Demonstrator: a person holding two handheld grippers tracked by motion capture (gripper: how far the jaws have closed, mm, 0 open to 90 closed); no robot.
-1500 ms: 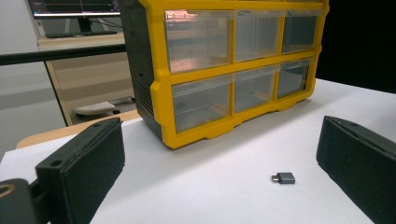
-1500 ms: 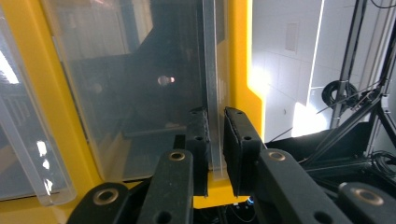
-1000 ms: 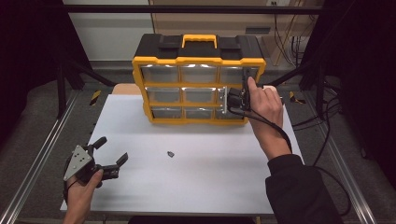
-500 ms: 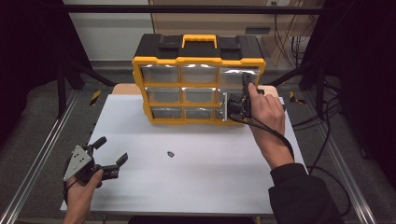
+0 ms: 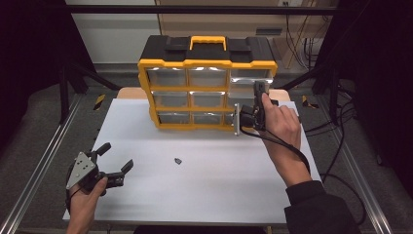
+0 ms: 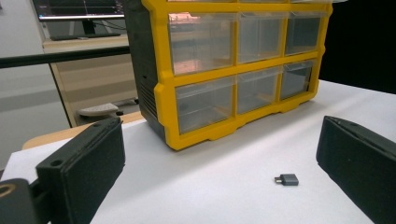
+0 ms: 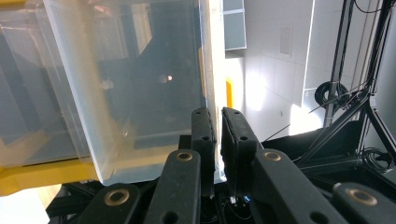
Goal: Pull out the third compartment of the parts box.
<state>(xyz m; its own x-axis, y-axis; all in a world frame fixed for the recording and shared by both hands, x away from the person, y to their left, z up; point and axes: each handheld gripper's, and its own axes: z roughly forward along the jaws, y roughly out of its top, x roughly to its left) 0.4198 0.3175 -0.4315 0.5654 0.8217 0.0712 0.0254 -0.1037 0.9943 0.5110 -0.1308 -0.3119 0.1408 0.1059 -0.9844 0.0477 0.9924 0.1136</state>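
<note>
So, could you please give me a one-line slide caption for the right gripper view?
Right gripper shut on the front lip of a clear plastic drawer pulled partway out of the yellow organizer.

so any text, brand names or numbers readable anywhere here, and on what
None can be read.
Yellow organizer: no brand or label legible on its frame, handle or clear drawers.
Small grey adapter: no marking visible.
Monitor behind the table: faint lines on its screen, too small and blurred to read.

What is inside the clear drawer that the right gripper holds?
The clear drawer looks empty through its walls. The right gripper covers part of its front wall.
</note>
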